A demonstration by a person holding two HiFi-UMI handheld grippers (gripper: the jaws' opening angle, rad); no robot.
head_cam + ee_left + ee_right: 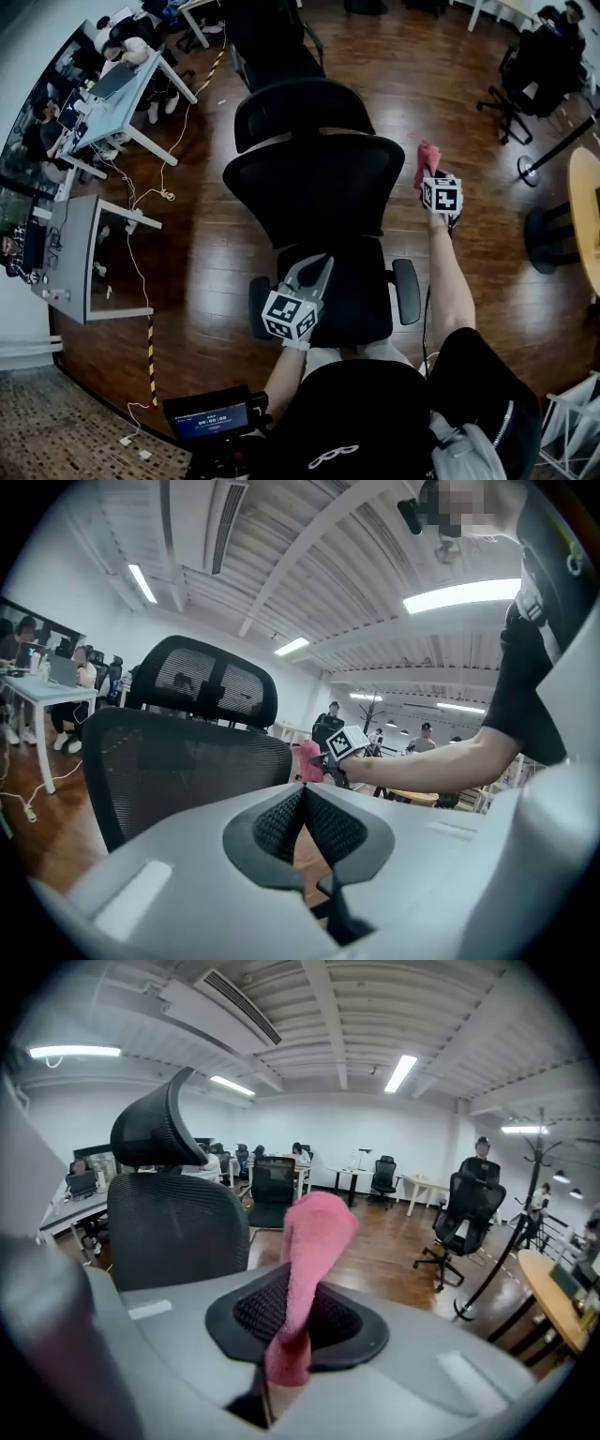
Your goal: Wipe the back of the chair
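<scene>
Evidently poised to wipe, the right gripper [434, 180] pinched a pink cloth [427, 159] just beside the mesh chair back [314, 187] at its three o'clock, while the left gripper [314, 272], jaws closed and empty, hovered over the seat [361, 300] at six.

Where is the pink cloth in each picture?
Head view: the pink cloth is right of middle, near the right edge of the chair back.
Left gripper view: the pink cloth is small, in the middle, just past the chair back.
Right gripper view: the pink cloth is big and central, pinched in the right claw.
Shared landmark: the black mesh chair back shows in all three.
</scene>
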